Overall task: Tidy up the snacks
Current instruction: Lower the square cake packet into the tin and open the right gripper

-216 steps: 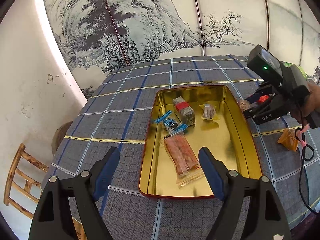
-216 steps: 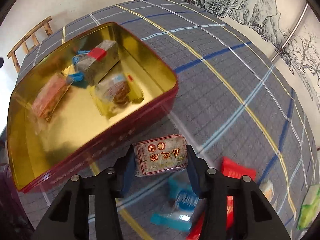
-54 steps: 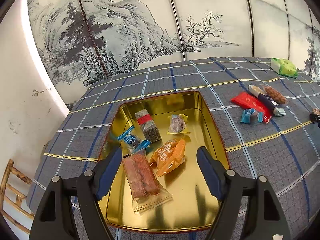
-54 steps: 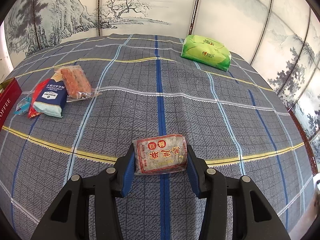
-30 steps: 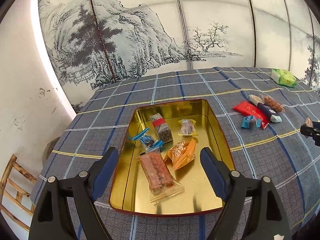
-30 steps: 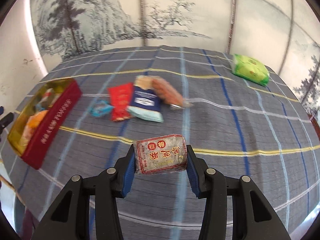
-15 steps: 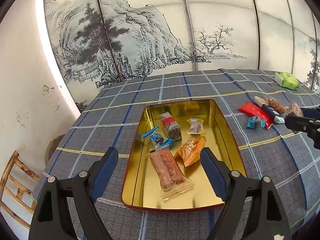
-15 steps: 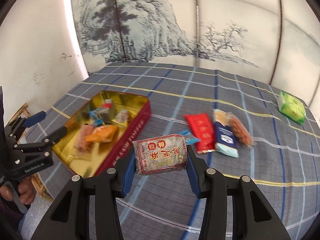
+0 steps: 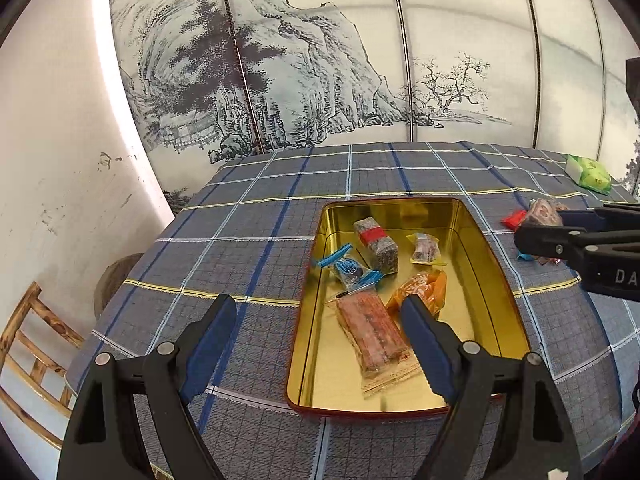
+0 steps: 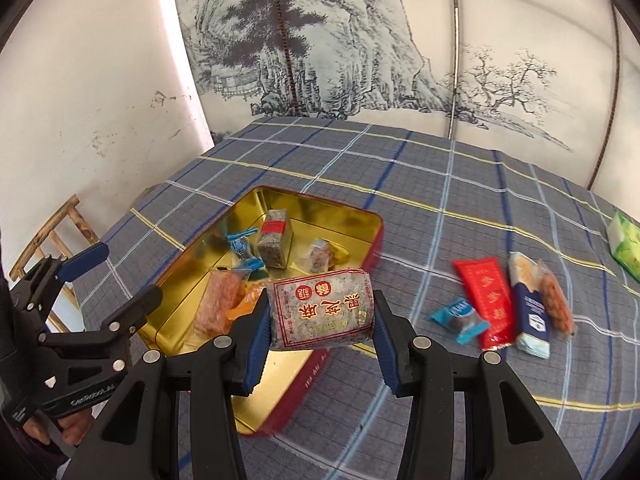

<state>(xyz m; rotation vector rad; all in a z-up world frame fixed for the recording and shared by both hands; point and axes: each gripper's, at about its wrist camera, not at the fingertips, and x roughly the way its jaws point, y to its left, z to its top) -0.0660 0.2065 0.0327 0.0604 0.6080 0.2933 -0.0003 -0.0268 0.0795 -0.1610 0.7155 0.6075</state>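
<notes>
My right gripper (image 10: 320, 320) is shut on a grey speckled snack packet with a red label (image 10: 322, 314), held above the right side of the open gold tin (image 10: 320, 204). The left wrist view shows that packet (image 9: 540, 212) just right of the tin (image 9: 472, 320). In the tin lie a grey block with a red band (image 9: 376, 244), a blue candy (image 9: 348, 268), a small yellow-wrapped piece (image 9: 426, 248), an orange packet (image 9: 420, 288) and a long clear packet (image 9: 372, 330). My left gripper (image 9: 318, 308) hangs open over the tin's near left edge, holding nothing.
Right of the tin on the checked cloth lie a blue candy (image 10: 460, 318), a red packet (image 10: 486, 300), a blue-and-white packet (image 10: 530, 308) and a nut packet (image 10: 554, 300). A green pack (image 10: 626, 248) sits far right. A wooden chair (image 9: 32, 340) stands by the table's left edge.
My right gripper has swung left with the speckled packet, from over the loose snacks to the tin's right side. The left gripper has shifted slightly sideways, still open.
</notes>
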